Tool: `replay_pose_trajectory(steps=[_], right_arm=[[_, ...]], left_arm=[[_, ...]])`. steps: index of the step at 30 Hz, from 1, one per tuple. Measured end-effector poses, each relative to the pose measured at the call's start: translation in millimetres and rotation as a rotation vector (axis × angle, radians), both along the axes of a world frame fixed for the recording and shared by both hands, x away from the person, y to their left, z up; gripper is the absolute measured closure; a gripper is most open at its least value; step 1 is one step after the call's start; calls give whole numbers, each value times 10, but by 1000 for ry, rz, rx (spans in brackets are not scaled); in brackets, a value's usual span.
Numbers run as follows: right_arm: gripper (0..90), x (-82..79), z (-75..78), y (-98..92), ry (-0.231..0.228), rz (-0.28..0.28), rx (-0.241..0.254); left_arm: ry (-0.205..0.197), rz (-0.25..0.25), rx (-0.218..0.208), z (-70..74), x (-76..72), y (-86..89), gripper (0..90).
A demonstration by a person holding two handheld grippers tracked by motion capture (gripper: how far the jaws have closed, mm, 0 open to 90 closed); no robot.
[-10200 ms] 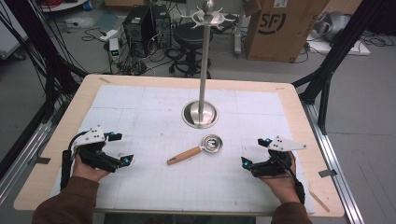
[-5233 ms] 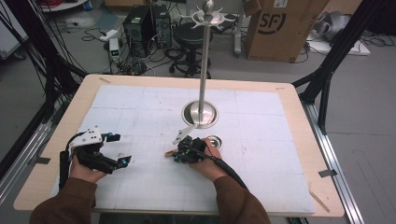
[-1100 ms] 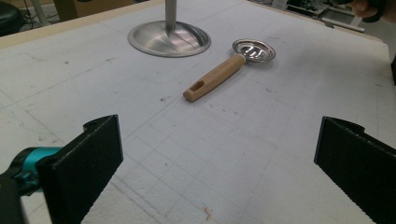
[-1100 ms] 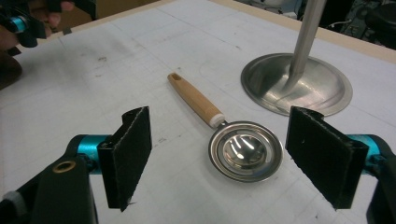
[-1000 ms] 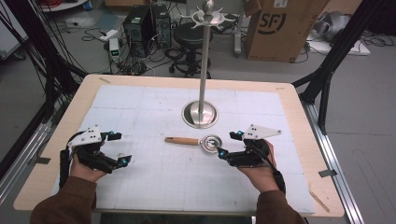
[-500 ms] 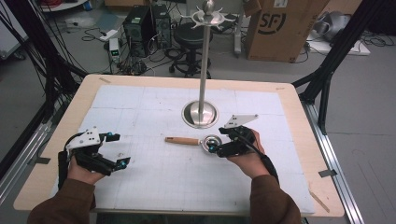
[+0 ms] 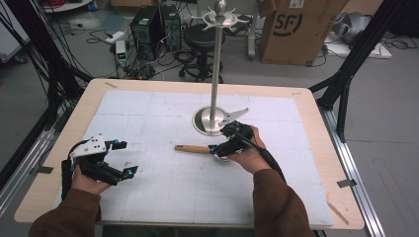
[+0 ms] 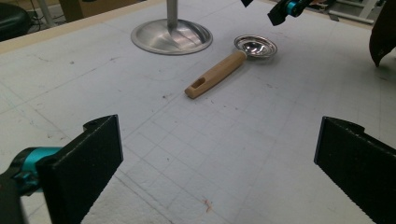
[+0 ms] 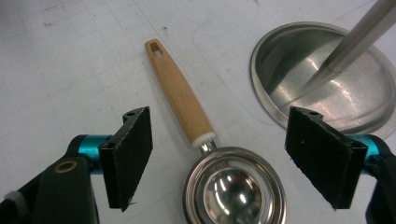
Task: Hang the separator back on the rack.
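A metal measuring spoon with a wooden handle (image 7: 191, 148) (image 8: 218, 73) (image 9: 180, 98) lies flat on the white mat, bowl (image 9: 234, 186) toward the stand. My right gripper (image 7: 223, 144) (image 9: 226, 158) hovers open just above the spoon's bowl, its pads either side of the neck and not touching it. A steel hanging stand (image 7: 215, 74) rises from a round base (image 8: 171, 36) (image 9: 322, 74) just behind the spoon. At the near left my left gripper (image 7: 121, 159) (image 8: 219, 172) is open with only bare mat between its pads.
The white gridded mat (image 7: 163, 187) covers a wooden table (image 7: 316, 128). Beyond the far edge stand a stool (image 7: 200, 37), computer cases (image 7: 158, 22) and a cardboard box (image 7: 296, 29). The stand's pole is close to my right gripper's upper side.
My right gripper has moved left and forward from the table's right side to above the spoon's bowl. The spoon now lies level where it first lay slanted. The left gripper has barely moved.
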State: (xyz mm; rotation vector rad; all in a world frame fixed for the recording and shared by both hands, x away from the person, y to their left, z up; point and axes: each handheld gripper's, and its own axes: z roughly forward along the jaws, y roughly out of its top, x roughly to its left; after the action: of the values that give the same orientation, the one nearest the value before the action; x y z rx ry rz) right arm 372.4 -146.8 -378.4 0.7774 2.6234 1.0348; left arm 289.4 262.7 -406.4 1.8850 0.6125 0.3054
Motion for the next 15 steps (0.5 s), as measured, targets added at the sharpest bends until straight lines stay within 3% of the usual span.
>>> replay_pose_trajectory(steps=[15], right_arm=[[243, 226, -188, 312, 53, 43, -119]], left_arm=[[0, -2, 4, -1, -1, -1, 17]])
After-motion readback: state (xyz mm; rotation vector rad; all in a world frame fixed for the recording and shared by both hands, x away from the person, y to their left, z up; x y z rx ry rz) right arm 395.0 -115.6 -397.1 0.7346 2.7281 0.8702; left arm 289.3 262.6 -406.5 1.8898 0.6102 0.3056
